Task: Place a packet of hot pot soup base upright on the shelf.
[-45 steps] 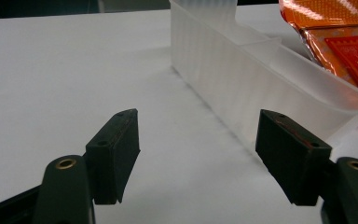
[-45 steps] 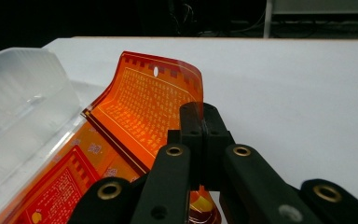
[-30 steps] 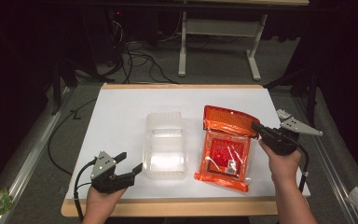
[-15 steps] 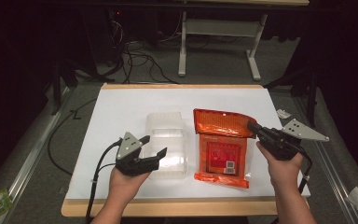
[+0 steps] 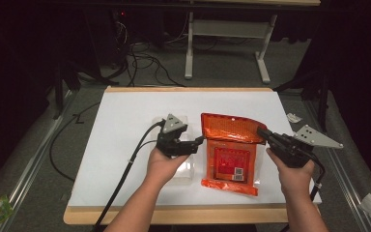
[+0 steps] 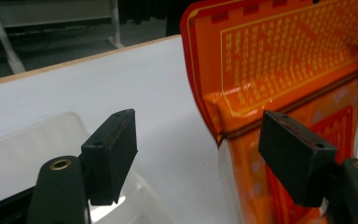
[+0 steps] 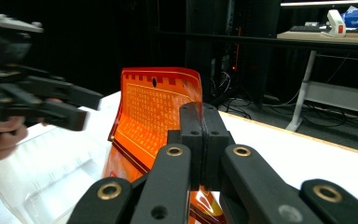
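orange pouch [image 5: 232,154] | right tongs [image 5: 262,133] clamp its edge | left tongs [image 5: 199,141] gape | clear tray [image 7: 46,172] beside

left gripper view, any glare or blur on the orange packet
Left gripper view: a pale glare streak lies across the orange packet near its fold, and its printed text is soft; the jaws up close are sharper. High view: the packet is evenly lit, without obvious glare.

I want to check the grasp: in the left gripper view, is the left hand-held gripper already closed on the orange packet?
No, the left hand-held gripper is open, its jaws standing wide apart with the edge of the orange packet between them.
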A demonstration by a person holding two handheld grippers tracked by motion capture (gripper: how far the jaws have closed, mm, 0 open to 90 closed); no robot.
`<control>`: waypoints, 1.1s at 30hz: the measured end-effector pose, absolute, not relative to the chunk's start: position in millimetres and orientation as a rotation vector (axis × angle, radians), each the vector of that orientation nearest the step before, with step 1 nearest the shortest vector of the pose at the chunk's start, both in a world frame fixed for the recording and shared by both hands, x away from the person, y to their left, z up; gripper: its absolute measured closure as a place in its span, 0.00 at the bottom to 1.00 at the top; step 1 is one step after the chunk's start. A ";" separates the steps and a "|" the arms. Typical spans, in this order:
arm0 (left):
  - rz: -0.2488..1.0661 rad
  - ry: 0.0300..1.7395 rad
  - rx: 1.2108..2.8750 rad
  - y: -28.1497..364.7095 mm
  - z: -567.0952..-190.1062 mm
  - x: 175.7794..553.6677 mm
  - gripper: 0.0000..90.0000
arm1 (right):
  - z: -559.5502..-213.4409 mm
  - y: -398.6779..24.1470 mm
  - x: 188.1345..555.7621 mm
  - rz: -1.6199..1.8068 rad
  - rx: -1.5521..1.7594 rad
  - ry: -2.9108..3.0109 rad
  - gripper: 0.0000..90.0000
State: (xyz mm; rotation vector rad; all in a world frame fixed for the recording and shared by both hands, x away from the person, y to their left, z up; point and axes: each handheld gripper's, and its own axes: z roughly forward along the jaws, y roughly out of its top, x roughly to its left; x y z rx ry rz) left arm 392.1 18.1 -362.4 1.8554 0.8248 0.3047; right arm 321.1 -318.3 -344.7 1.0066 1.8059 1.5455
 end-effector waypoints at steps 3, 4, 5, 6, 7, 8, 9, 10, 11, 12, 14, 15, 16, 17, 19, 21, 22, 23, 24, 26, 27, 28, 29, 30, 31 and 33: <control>0.223 0.829 1.825 -5.0 -366.0 407.4 0.32 | -346.1 -320.0 321.0 1.551 1.014 1.806 1.00; 0.193 0.831 1.826 -10.6 -368.1 410.9 0.32 | -346.7 -320.9 321.0 1.550 1.012 1.807 1.00; 0.161 0.835 1.825 -15.4 -370.3 413.9 0.32 | -347.2 -321.4 320.9 1.552 1.012 1.804 1.00; 0.161 0.835 1.825 -15.4 -370.3 413.9 0.33 | -347.2 -321.4 320.9 1.552 1.012 1.804 1.00; 0.127 0.839 1.826 -19.0 -372.2 416.0 0.38 | -348.0 -322.7 320.6 1.558 1.022 1.805 1.00; 0.083 0.842 1.806 -23.6 -373.7 414.9 0.44 | -348.5 -323.6 320.3 1.556 1.031 1.802 1.00; 0.085 0.850 1.798 -24.9 -373.3 413.2 0.46 | -349.4 -324.8 320.1 1.555 1.030 1.804 1.00; 0.085 0.850 1.798 -24.9 -373.3 413.2 0.50 | -349.4 -324.8 320.1 1.555 1.030 1.804 1.00; 0.097 0.855 1.790 -25.6 -373.0 411.1 0.50 | -350.3 -326.3 319.7 1.553 1.035 1.804 1.00; 0.113 0.861 1.786 -25.6 -372.3 408.8 0.57 | -351.5 -327.9 319.1 1.553 1.047 1.798 1.00; 0.145 0.854 1.791 -25.9 -370.2 403.8 0.72 | -354.4 -333.1 318.6 1.561 1.066 1.794 1.00; 0.191 0.841 1.794 -28.0 -367.2 396.6 0.77 | -357.5 -338.3 318.6 1.565 1.085 1.789 1.00; 0.191 0.841 1.794 -28.0 -367.2 396.6 0.84 | -358.7 -340.2 318.1 1.565 1.092 1.791 1.00; 0.227 0.815 1.800 -29.7 -365.0 389.8 0.91 | -359.7 -340.8 317.3 1.558 1.096 1.792 1.00; 0.246 0.808 1.803 -31.2 -364.2 386.6 0.97 | -360.6 -340.8 315.7 1.544 1.100 1.794 1.00; 0.298 0.774 1.813 -33.8 -363.2 379.7 0.99 | -361.6 -341.8 312.5 1.530 1.096 1.794 1.00; 0.313 0.764 1.807 -34.3 -363.3 376.3 0.99 | -361.8 -343.0 311.1 1.533 1.101 1.791 1.00; 0.317 0.754 1.792 -32.8 -364.1 371.6 0.99 | -363.8 -347.9 308.6 1.557 1.116 1.773 1.00; 0.317 0.754 1.792 -32.8 -364.1 371.6 1.00 | -363.8 -347.9 308.6 1.557 1.116 1.773 1.00; 0.325 0.744 1.789 -31.5 -364.3 369.3 1.00 | -365.4 -352.6 306.9 1.571 1.130 1.782 0.92; 0.326 0.744 1.783 -31.3 -364.8 368.7 1.00 | -366.2 -354.3 305.6 1.565 1.148 1.774 0.86; 0.324 0.745 1.778 -30.3 -365.4 368.3 1.00 | -367.5 -357.1 304.5 1.579 1.151 1.777 0.80; 0.312 0.750 1.768 -29.1 -366.0 367.9 1.00 | -368.8 -359.2 304.0 1.592 1.164 1.785 0.72; 0.309 0.751 1.767 -28.5 -366.0 367.3 1.00 | -371.1 -361.9 305.2 1.606 1.184 1.814 0.61; 0.325 0.736 1.775 -28.6 -364.6 364.3 1.00 | -376.8 -365.3 308.2 1.656 1.203 1.855 0.50; 0.335 0.727 1.783 -28.7 -363.7 362.7 1.00 | -384.6 -365.1 312.0 1.687 1.211 1.890 0.40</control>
